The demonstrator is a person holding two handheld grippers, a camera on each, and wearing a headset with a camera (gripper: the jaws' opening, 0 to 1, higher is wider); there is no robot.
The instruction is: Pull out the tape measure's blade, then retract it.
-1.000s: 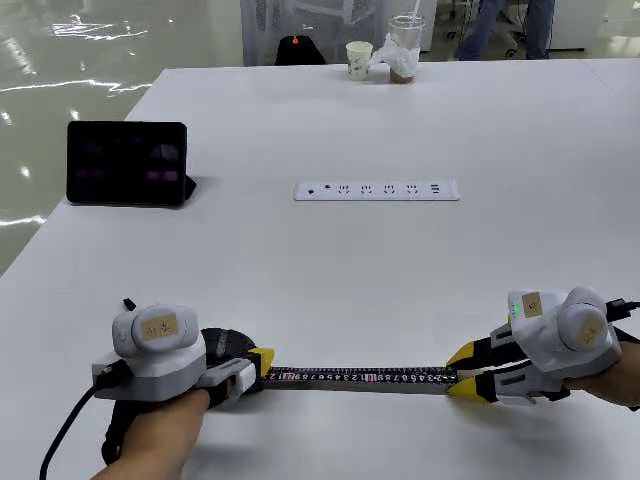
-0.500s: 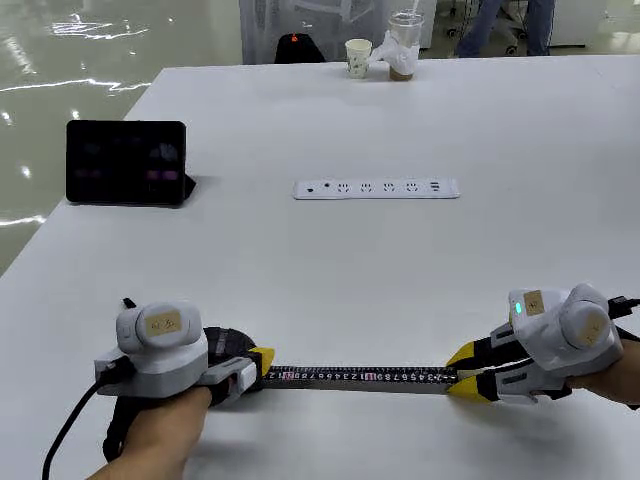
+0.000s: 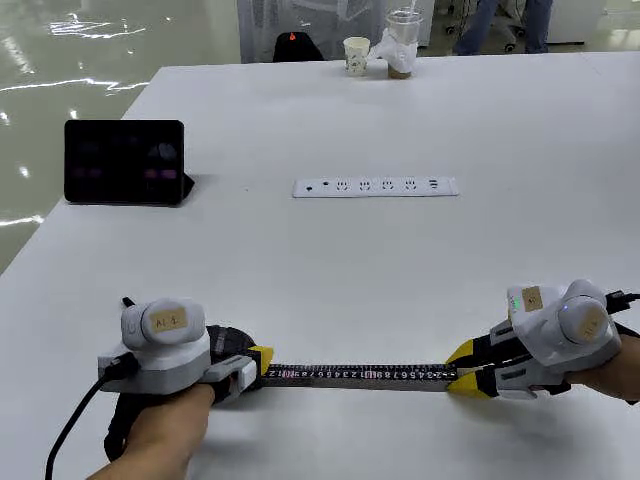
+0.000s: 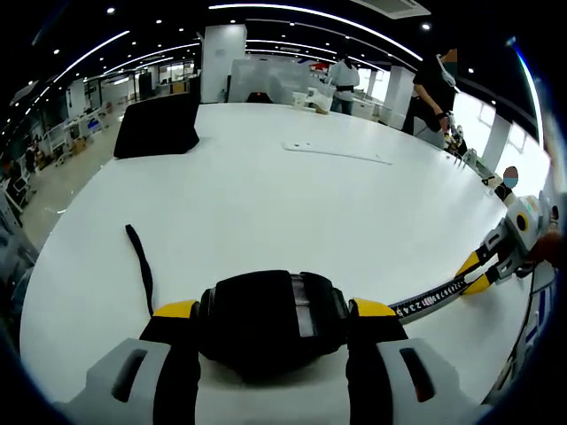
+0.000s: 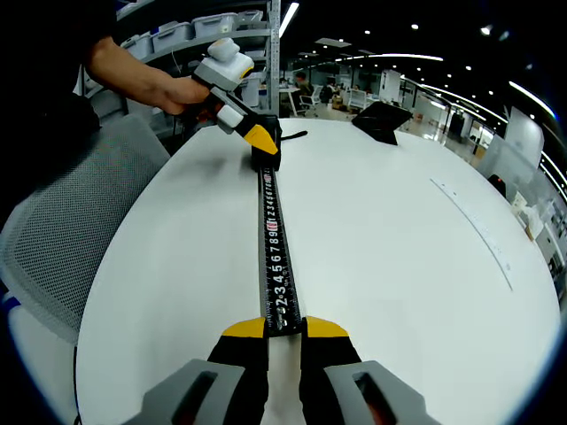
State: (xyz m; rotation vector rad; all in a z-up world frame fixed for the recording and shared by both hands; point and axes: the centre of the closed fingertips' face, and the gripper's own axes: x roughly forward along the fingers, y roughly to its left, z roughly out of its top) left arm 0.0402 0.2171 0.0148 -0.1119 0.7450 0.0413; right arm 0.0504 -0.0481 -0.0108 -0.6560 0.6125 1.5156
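Note:
The black tape measure case [image 4: 270, 316] sits clamped between the yellow-tipped jaws of my left gripper [image 3: 258, 361] at the table's front left; the same case [image 3: 226, 345] rests on the white table [image 3: 400, 270]. Its dark numbered blade [image 3: 360, 375] runs flat along the table to the right. My right gripper [image 3: 462, 368] is shut on the blade's end, and in the right gripper view the blade [image 5: 275, 266] stretches from my right gripper [image 5: 283, 329] away to the case [image 5: 266, 150]. A thin black strap [image 4: 140, 266] trails from the case.
A white power strip [image 3: 376, 187] lies mid-table. A dark tablet [image 3: 125, 162] stands at the left edge. Paper cup [image 3: 356, 56] and a clear cup [image 3: 402, 40] stand at the far edge. A black cable [image 3: 70, 430] hangs from the left gripper. People stand beyond the table.
Both grippers hold as before; the blade's drawn length looks the same. The head camera has tilted slightly, shifting the scene.

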